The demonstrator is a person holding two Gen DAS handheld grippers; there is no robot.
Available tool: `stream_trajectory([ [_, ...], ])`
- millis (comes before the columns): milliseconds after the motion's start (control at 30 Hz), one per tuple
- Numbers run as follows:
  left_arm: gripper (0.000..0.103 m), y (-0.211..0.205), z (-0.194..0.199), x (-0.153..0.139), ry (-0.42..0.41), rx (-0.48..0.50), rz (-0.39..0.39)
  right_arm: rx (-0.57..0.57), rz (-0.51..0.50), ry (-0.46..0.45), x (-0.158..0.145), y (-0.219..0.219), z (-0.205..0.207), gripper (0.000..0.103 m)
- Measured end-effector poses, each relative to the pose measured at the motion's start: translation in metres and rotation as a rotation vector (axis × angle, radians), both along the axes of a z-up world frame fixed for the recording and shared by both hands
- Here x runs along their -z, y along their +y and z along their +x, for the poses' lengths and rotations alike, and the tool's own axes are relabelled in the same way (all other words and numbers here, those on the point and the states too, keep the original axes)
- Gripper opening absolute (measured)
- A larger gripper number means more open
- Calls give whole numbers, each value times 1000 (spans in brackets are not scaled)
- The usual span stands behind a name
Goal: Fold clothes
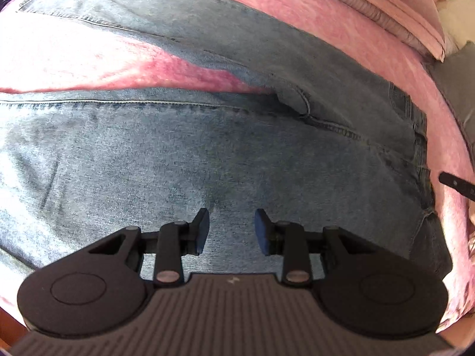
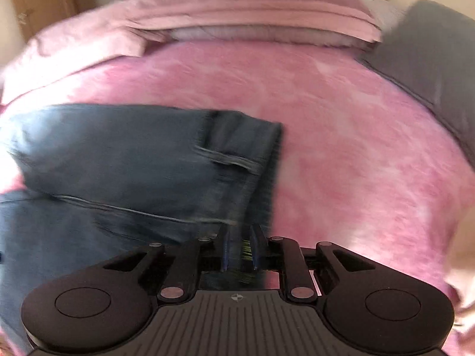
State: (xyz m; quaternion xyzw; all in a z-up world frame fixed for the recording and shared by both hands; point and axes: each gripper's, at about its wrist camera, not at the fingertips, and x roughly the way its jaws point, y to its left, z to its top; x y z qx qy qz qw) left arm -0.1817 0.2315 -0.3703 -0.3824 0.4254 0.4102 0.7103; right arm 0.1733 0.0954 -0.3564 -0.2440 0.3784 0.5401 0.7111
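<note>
Jeans (image 1: 225,154) lie spread on the bed's pink blanket (image 1: 311,17), legs apart in a V with blanket showing between them; waistband end toward the right of the left wrist view, near the bed edge.

Left hand-held gripper (image 1: 232,231): jaws part open, nothing between them, poised above the denim of the nearer leg; contact with the cloth cannot be told.

Right hand-held gripper (image 2: 240,247): jaws narrow, at the waistband corner; view motion-blurred; cloth appears to run between the pads but a firm pinch cannot be confirmed.

Risks, as judged:
- a shallow or single-layer pinch at the waistband; heavy denim could slide out mid-lift, and the fold collapse;
- left jaws not holding anything; if the right side pulls alone, the whole garment may drag across the blanket rather than fold;
- legs not aligned; folding now would give a skewed, bunched stack;
- blanket pile may be caught together with the denim.
</note>
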Motion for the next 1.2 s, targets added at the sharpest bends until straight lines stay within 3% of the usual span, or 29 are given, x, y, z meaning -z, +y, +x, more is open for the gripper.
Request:
stream_trajectory([
  [67,28,3,0,6,35,22,10,-40,-103,-72,25,15,-10,19],
  [100,28,5,-1,7,53,29,13,-32,-102,-93,30,17,-11,20],
  [233,28,9,-21,-3,50,50,43,137,-60,-86,0,8,-12,21],
  [333,29,6,-42,-5,60,55,39,125,-24,-54,-16,-12,-42,21],
  [433,28,4,-58,2,106,47,-17,72,-139,0,-2,-26,-82,21],
  [467,28,3,-61,-1,122,53,-29,70,-220,28,11,-28,-92,21],
  [533,28,3,-65,-11,156,72,-52,152,-248,22,16,-37,-105,21],
  [633,28,2,-74,-37,165,102,-56,232,-253,57,-14,-38,-117,21],
  [800,30,-6,-92,-96,157,135,-8,267,-220,136,-72,-50,-152,25],
  [867,31,-8,-100,-118,167,139,13,292,-223,173,-91,-56,-164,48],
  [933,33,-9,-106,-138,176,138,34,300,-231,197,-107,-63,-175,54],
  [1200,36,-29,-133,-194,172,100,102,257,-273,167,-157,-67,-212,55],
])
